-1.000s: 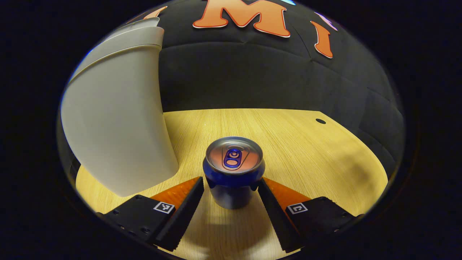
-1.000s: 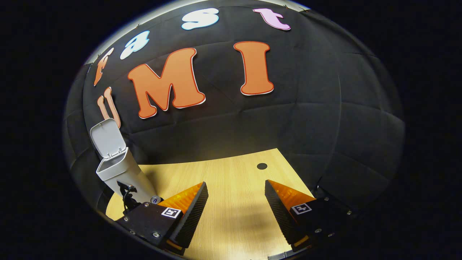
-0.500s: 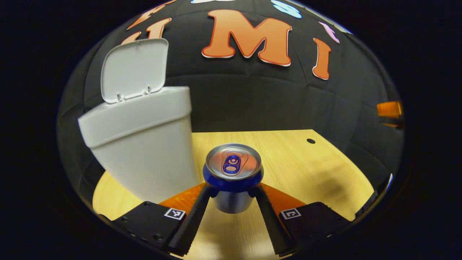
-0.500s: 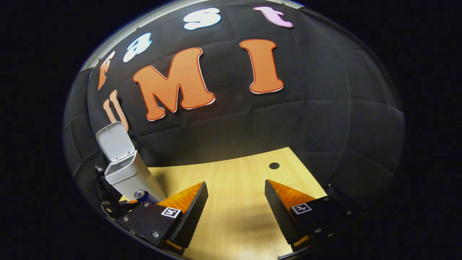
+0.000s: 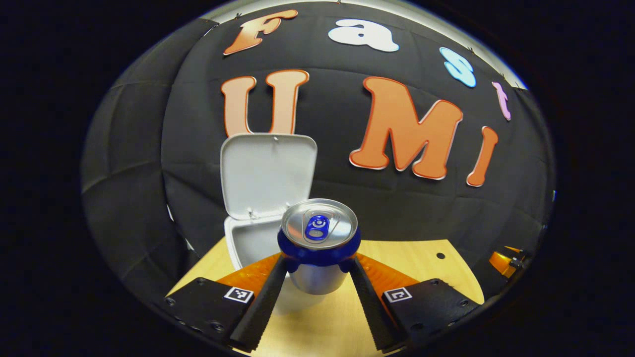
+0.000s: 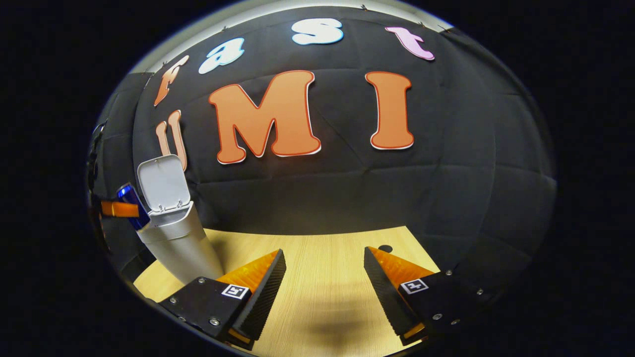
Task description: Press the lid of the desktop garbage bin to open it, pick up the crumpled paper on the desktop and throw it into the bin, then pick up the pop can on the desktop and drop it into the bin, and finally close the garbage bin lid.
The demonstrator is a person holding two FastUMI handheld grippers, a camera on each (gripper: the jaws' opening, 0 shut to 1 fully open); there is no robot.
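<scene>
Bin: white plastic desktop garbage bin standing on the pale wooden desktop; tapers toward its base; its inside cannot be seen from either view
Lid: white rounded flip lid hinged at the bin's back edge and standing upright, so the mouth is uncovered; in the right gripper view the same lid rises above the bin
Can: blue and silver aluminium pop can with a blue pull tab; upright, off the desktop, in front of the bin's mouth at rim height in the left gripper view; in the right gripper view the can sits just beside the bin's rim, on the side away from the lid's hinge
Left gripper: left gripper clamped on the can, one finger pressed to each side of its body below the blue band; raised above the desktop and facing the bin
Right gripper: right gripper with fingers spread wide and holding nothing; low over the desktop, well apart from the bin
Desktop: small dark round hole near its far edge
</scene>
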